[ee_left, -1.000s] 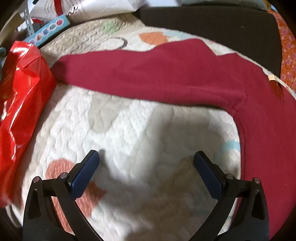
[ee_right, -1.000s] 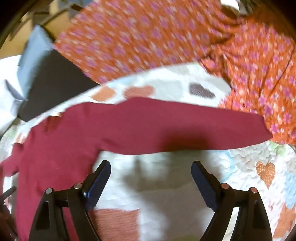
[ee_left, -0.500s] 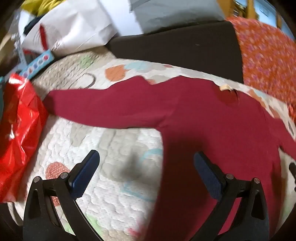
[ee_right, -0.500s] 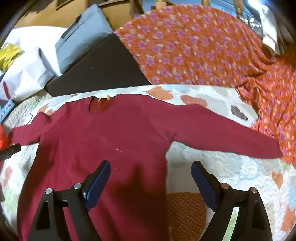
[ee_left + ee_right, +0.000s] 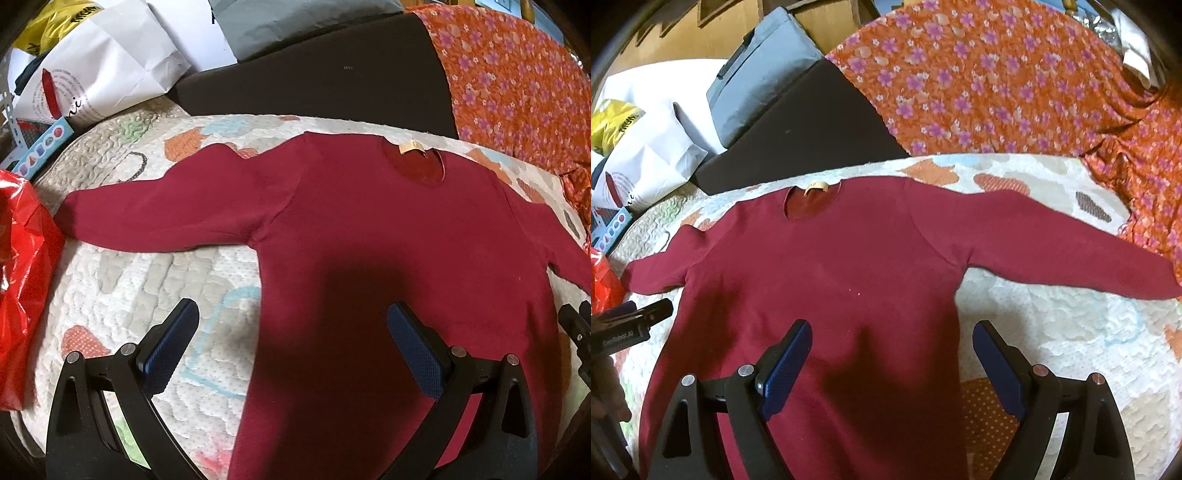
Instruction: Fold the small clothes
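Left tongs (image 5: pixel 291 341) and right tongs (image 5: pixel 892 356) — both spread wide, holding nothing — hover above the dark red long-sleeved knit top (image 5: pixel 827 295). The left straddles its left side seam, the right its right side seam. The top lies flat, sleeves outstretched, on the cream patterned quilt (image 5: pixel 147 280).

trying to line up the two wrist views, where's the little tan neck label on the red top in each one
Left wrist: the tan neck label sits upper right of centre, on the far rim of the neckline.
Right wrist: the label sits upper left of centre, same rim.
Shared landmark: the dark cushion just behind the collar.
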Motion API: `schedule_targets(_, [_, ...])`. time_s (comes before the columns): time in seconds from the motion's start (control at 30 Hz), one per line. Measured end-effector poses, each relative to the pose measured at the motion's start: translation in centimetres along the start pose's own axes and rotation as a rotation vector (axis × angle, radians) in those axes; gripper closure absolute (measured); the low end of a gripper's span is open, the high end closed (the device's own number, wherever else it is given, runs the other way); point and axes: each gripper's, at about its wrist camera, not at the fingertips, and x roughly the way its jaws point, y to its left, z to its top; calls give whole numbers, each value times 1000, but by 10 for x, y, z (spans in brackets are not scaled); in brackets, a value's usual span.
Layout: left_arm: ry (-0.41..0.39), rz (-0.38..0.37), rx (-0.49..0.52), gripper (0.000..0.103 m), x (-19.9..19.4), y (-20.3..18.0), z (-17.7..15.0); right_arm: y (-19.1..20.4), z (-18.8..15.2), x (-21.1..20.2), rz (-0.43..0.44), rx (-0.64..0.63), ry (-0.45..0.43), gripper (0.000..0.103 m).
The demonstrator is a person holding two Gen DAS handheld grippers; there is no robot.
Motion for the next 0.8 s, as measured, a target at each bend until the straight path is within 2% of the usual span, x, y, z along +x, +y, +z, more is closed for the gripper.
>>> schedule_targets(0.3, [29,-17,-4,1,7,-5,0,-3,-2,12,0,11,51,15])
schedule_targets(0.8, [37,-7,1,1,11,-5,-4,-6,-2,15,-20,11,59,15])
